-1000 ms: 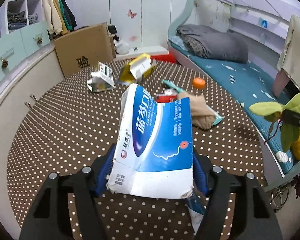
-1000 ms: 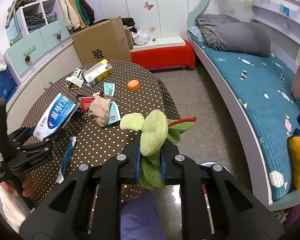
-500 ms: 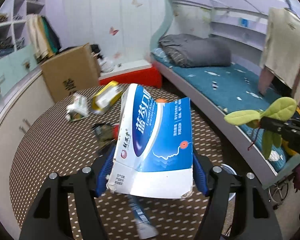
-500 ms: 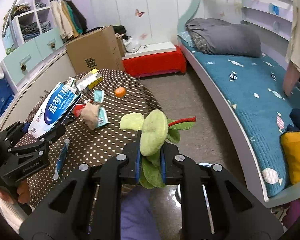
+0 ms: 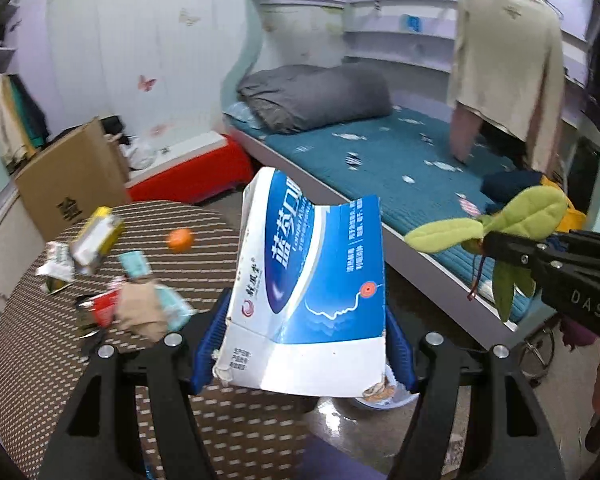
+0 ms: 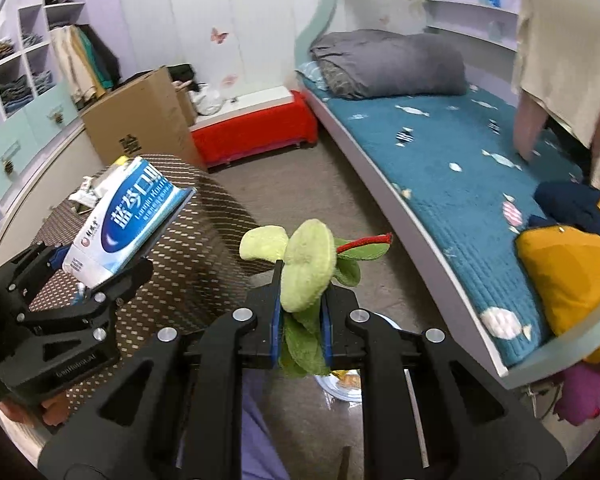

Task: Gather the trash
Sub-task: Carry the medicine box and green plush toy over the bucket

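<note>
Brown dotted tablecloth [image 5: 60, 360], blue bed [image 5: 400, 160].

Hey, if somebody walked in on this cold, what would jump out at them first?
Probably the big blue and white box clamped in the left gripper, filling the middle of its view above the dotted table. Next, the green felt leaves pinched in the right gripper, held out over the floor beside the teal bed.
</note>
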Motion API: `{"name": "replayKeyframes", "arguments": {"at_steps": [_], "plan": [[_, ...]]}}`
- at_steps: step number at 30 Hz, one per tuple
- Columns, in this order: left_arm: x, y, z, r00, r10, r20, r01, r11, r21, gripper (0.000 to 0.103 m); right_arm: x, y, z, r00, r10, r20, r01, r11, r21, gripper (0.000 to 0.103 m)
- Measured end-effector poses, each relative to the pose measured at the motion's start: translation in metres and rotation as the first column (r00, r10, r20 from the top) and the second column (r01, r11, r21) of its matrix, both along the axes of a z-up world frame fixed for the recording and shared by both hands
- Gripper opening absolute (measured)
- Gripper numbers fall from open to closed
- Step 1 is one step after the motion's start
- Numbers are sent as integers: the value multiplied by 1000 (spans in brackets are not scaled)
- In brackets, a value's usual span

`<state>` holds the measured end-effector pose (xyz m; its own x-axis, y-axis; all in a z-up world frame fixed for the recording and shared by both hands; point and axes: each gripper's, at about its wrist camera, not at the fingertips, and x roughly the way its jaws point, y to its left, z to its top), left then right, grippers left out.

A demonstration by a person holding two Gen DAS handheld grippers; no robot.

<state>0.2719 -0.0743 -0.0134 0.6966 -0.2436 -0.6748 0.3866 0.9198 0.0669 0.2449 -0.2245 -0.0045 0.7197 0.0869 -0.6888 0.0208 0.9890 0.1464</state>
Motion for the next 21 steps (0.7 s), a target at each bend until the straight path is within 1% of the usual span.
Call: {"name": "replayKeyframes", "arguments": {"at_steps": [4, 9, 14, 16, 17, 18, 21], "plan": [[3, -28, -14, 998, -52, -32, 52, 999, 12, 67, -4, -21, -10, 998, -49, -26, 49, 999, 8, 15], [9, -63, -37, 990, -105, -99, 108, 994, 28, 67, -7, -42, -27, 992, -102, -70, 103, 995, 14, 15], [18, -98, -68, 973, -152, -176, 166, 984, 64, 68, -4, -63, -51, 979, -160, -126, 162, 987, 6, 15], [23, -110, -78, 971, -149, -188, 167, 982, 84, 69, -2, -70, -61, 972, -178, -152, 182, 983, 10, 15], [26, -118, -84, 969, -147, -199, 167, 982, 90, 70, -1, -73, -67, 968, -187, -169, 192, 981, 11, 15], [29, -123, -88, 968, -150, -203, 171, 981, 91, 74, -1, -77, -73, 963, -199, -183, 204, 979, 7, 15], [33, -134, -95, 969, -158, -188, 180, 978, 106, 84, 1, -87, -86, 947, -235, -219, 240, 971, -3, 15]]}}
